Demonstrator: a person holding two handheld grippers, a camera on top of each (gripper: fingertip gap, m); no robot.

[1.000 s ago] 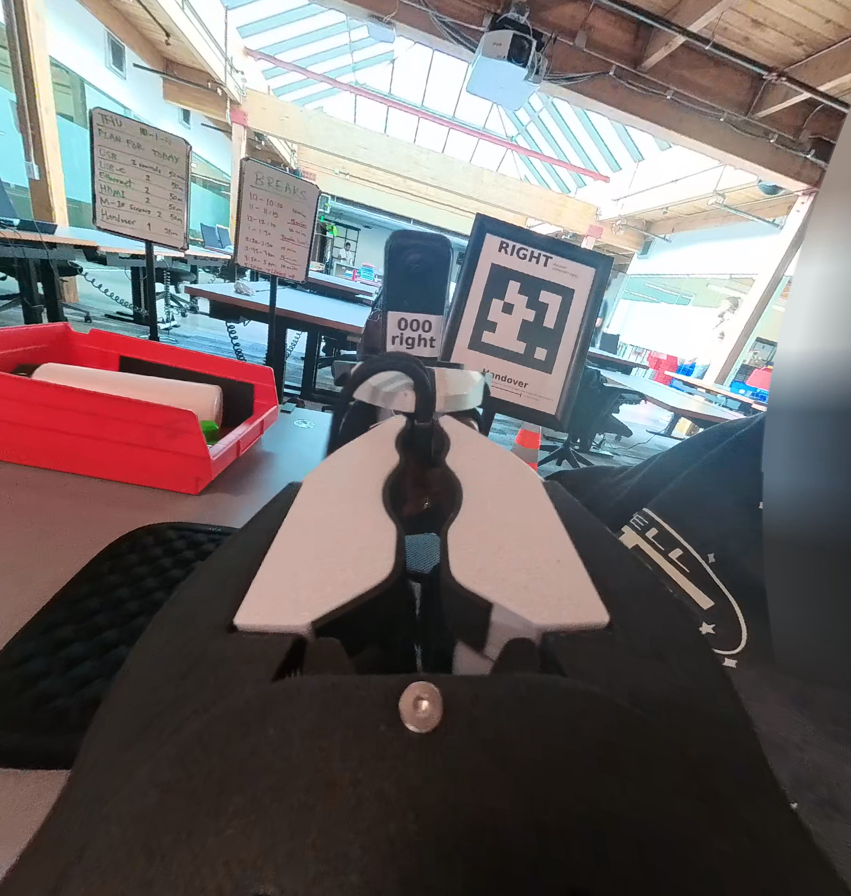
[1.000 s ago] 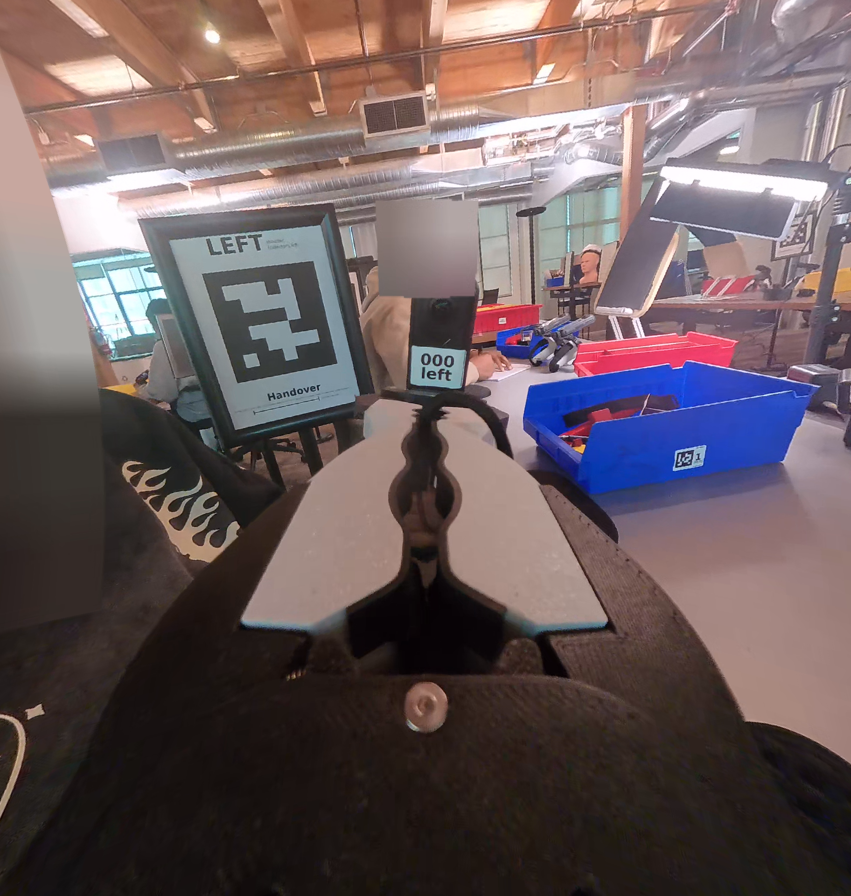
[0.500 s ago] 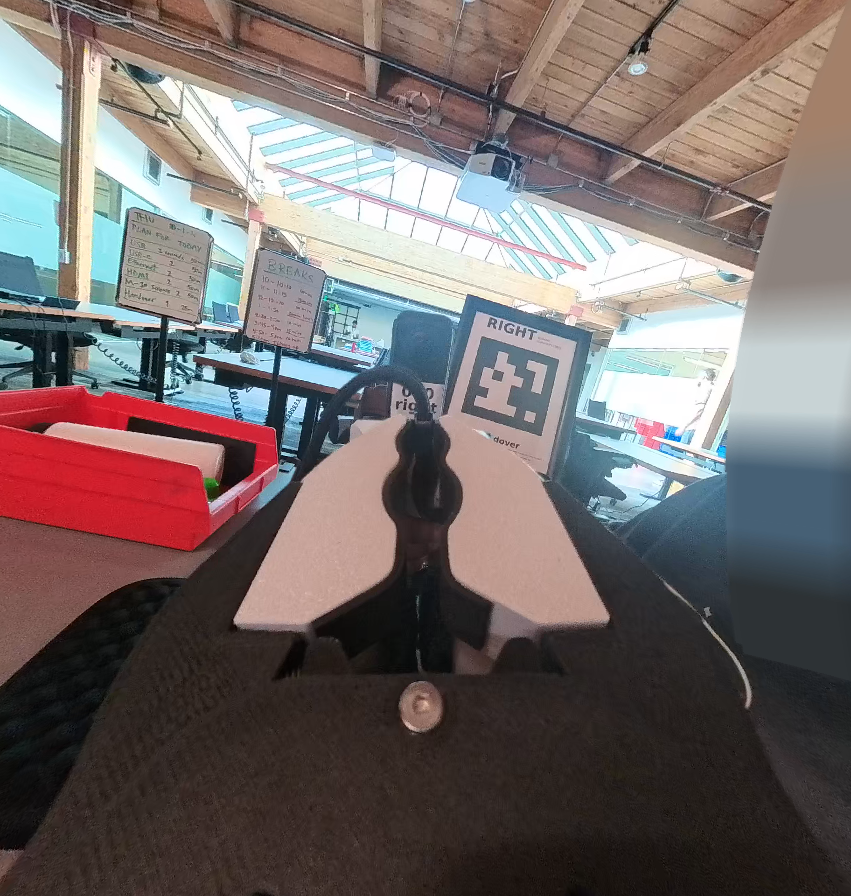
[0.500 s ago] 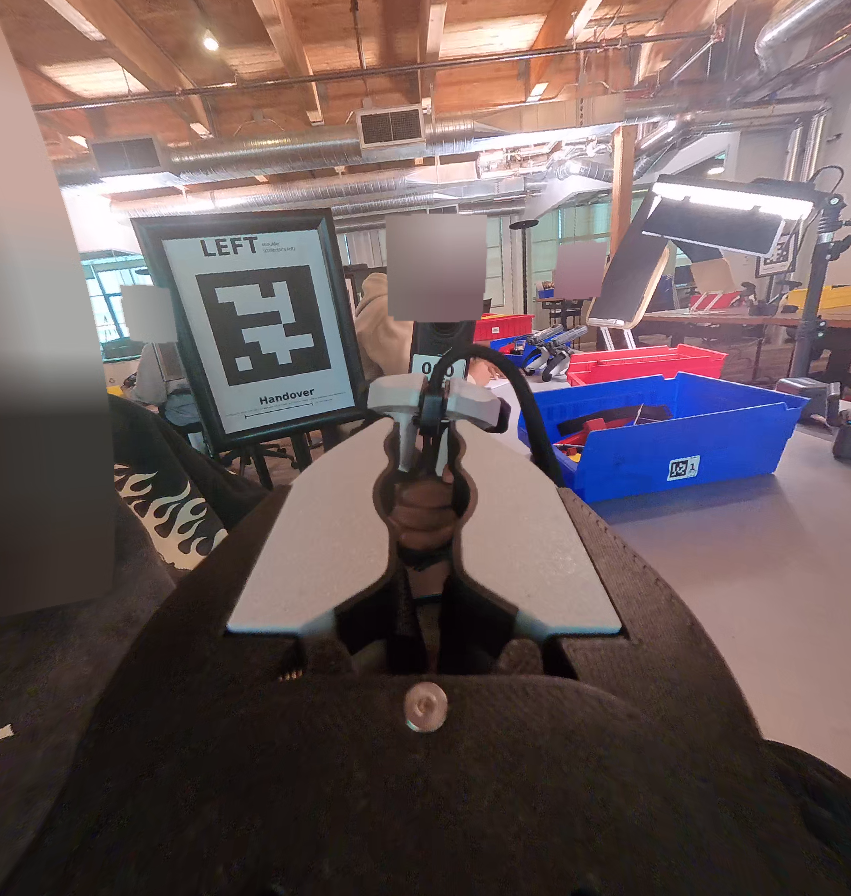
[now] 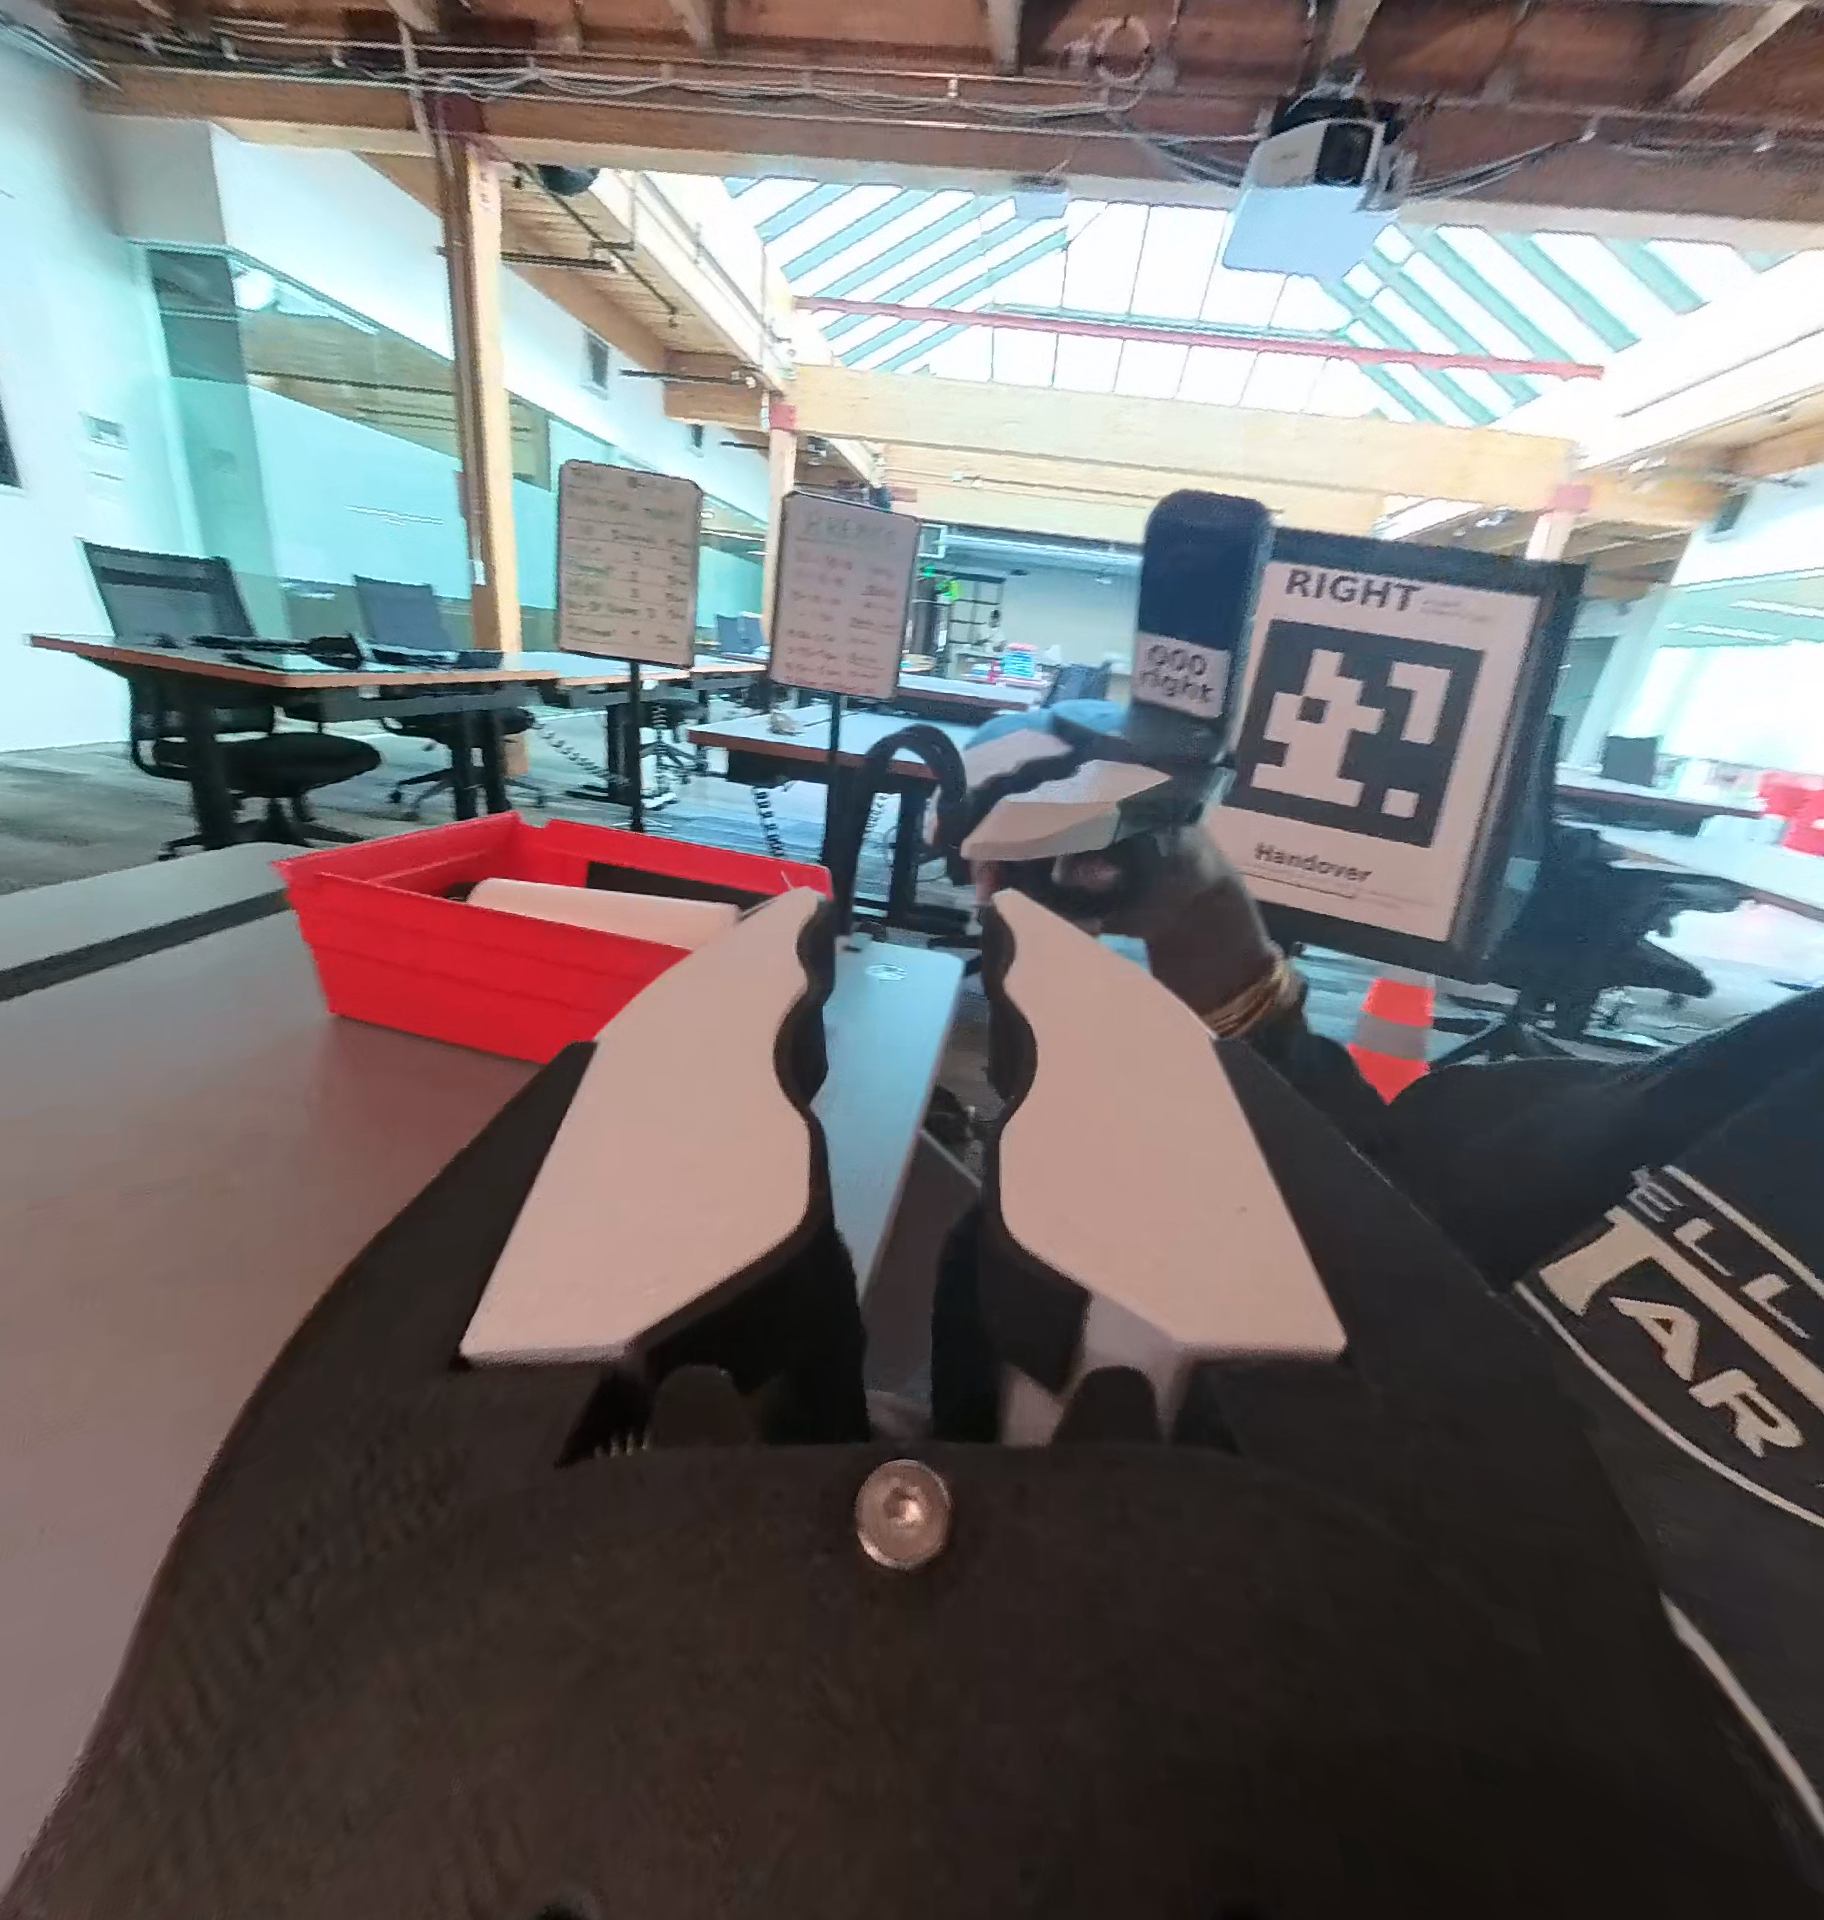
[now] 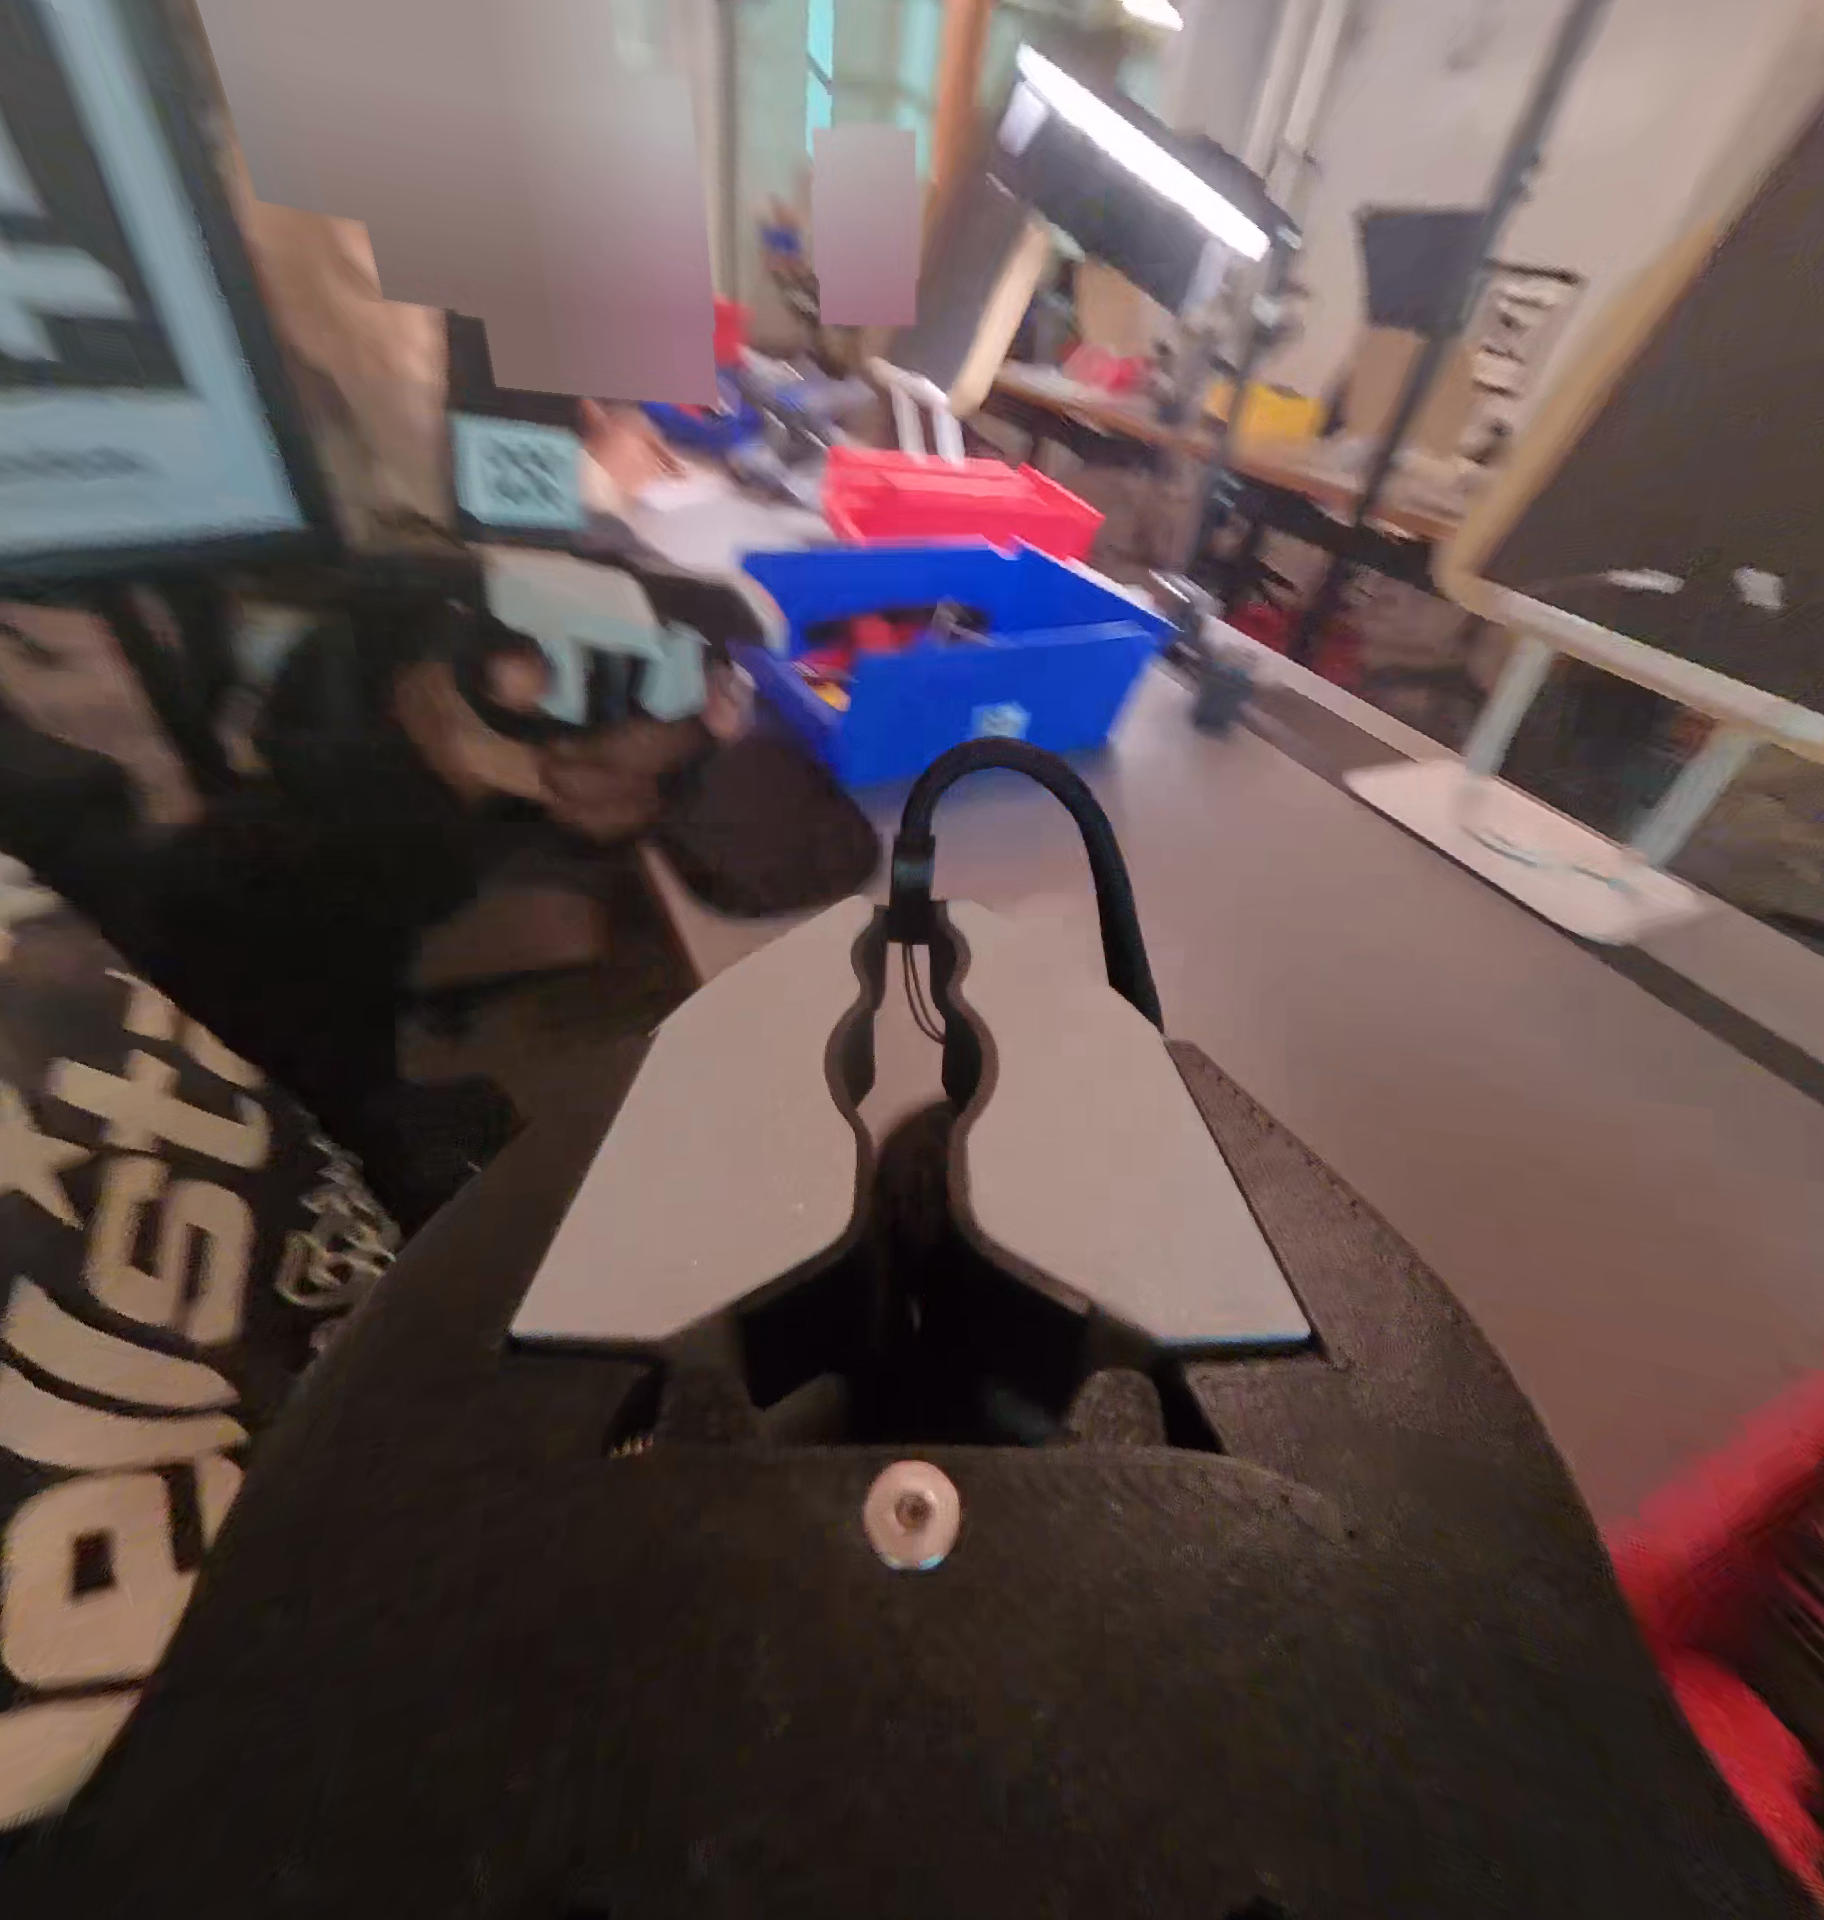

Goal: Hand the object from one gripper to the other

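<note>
Right gripper (image 6: 913,920) fingers pinch black cable (image 6: 1033,790); left gripper (image 5: 903,920) fingers spread, empty; thin-tip hold may slip.

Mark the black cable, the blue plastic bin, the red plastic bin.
black cable (image 6: 1033,769), right wrist view, top of its arch.
blue plastic bin (image 6: 981,691), right wrist view, front wall.
red plastic bin (image 5: 472,961), left wrist view, front wall.

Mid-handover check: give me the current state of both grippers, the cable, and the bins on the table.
left gripper: open, nothing between its fingers.
right gripper: shut on the black cable.
black cable: held at one end, arching up and over to the right finger.
red bin: on the table, a white roll inside.
blue bin: on the table, holds mixed parts.
</note>
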